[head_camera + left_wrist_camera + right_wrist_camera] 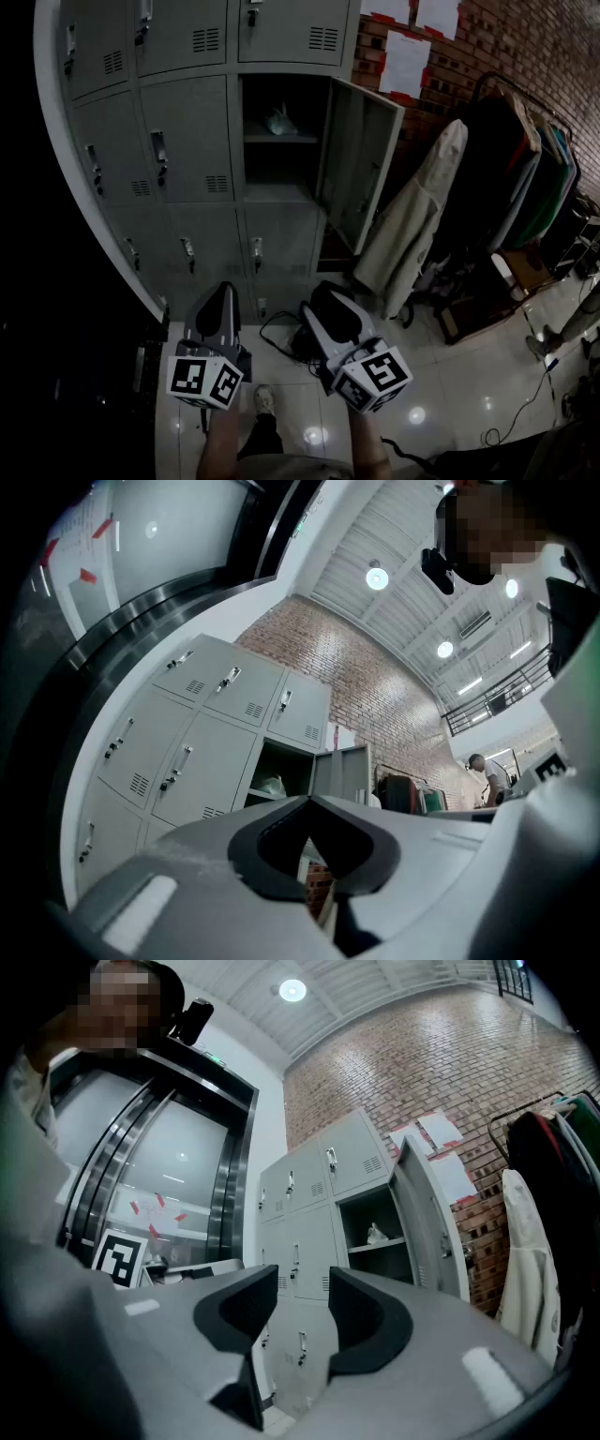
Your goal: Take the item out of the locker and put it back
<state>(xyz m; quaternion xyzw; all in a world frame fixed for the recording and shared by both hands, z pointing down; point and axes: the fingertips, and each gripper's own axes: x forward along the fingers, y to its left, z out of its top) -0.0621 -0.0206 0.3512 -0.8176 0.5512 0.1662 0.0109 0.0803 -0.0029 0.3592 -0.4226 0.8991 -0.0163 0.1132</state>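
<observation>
You hold the left gripper point(222, 291), jaws shut and empty, and the right gripper point(328, 298), jaws slightly apart and empty, low at 6 o'clock, apparently because the item point(279, 120) sits beyond reach at 12 o'clock in the open locker point(236, 141).

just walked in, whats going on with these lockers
A person faces a bank of lockers with a hand-held gripper in each hand. One locker door stands open, and a small pale item sits untouched on the shelf inside. The left hand-held gripper is shut, the right hand-held gripper open; both are empty and short of the locker.
</observation>
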